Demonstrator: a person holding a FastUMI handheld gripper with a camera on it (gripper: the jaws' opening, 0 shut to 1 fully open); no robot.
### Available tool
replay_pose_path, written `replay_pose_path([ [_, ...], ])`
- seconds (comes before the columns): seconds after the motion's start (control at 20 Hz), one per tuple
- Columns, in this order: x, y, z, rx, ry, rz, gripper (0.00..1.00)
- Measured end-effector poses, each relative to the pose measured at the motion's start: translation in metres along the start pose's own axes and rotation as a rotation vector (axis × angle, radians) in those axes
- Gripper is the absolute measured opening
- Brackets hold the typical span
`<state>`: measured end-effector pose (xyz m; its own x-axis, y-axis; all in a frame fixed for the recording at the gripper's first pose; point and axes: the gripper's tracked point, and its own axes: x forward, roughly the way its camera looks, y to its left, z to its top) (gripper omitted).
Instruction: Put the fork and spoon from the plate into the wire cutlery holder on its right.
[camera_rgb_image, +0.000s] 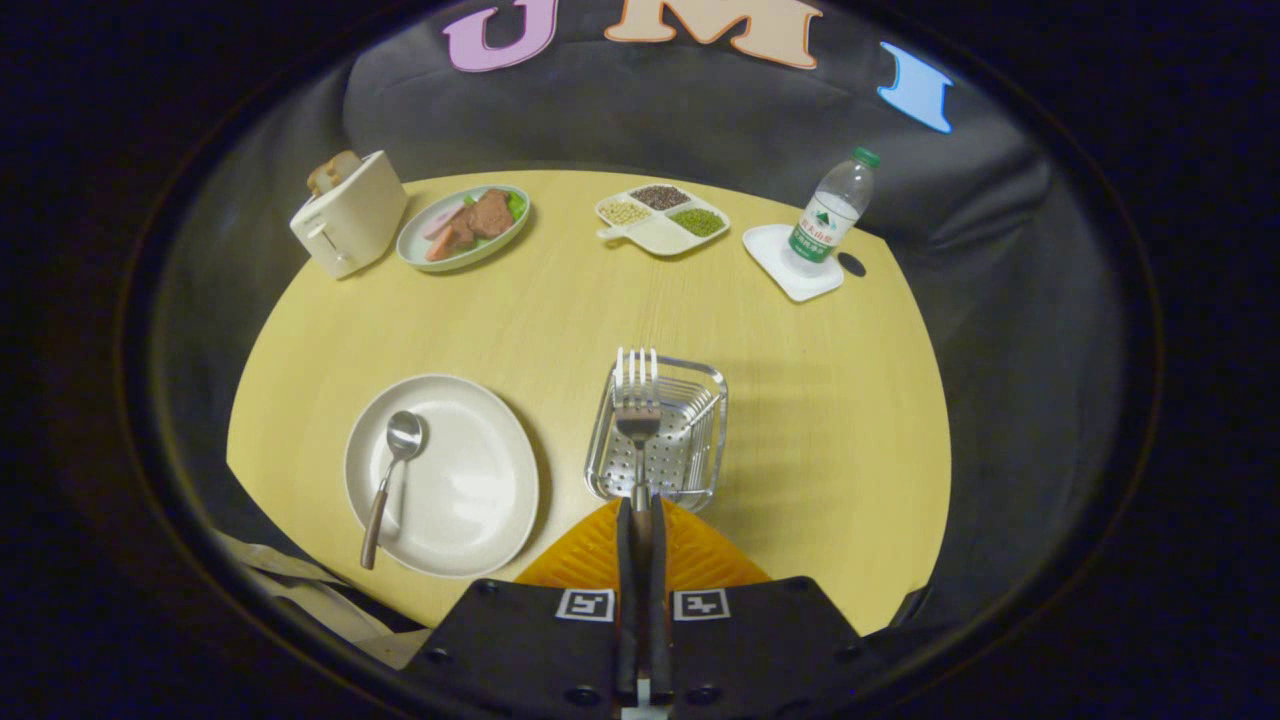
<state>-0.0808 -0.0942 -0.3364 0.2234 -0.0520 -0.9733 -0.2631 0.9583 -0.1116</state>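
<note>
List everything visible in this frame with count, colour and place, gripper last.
fork: 1, silver, held over the cutlery holder
cutlery holder: 1, metal, right of the plate
plate: 1, cream, near table edge
spoon: 1, silver with brown handle, on the plate
toaster: 1, cream, far left
food plate: 1, pale green, beside toaster
divided dish: 1, white, far centre
bottle: 1, clear, green cap, on white coaster
table: 1, yellow
gripper: 1, fingers shut on the fork's handle
</note>
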Motion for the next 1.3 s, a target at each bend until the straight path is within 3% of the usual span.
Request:
replay_pose_path([
  [0.3, 0.010, -0.017, -0.008, -0.098, 0.150, 0.007, 0.07],
  [0.8, 0.019, -0.021, -0.005, -0.101, 0.295, 0.074, 0.08],
  [1.15, 0.016, -0.015, 0.003, -0.103, 0.240, 0.078, 0.34],
  [1.3, 0.009, -0.006, 0.022, -0.053, 0.131, 0.088, 0.67],
])
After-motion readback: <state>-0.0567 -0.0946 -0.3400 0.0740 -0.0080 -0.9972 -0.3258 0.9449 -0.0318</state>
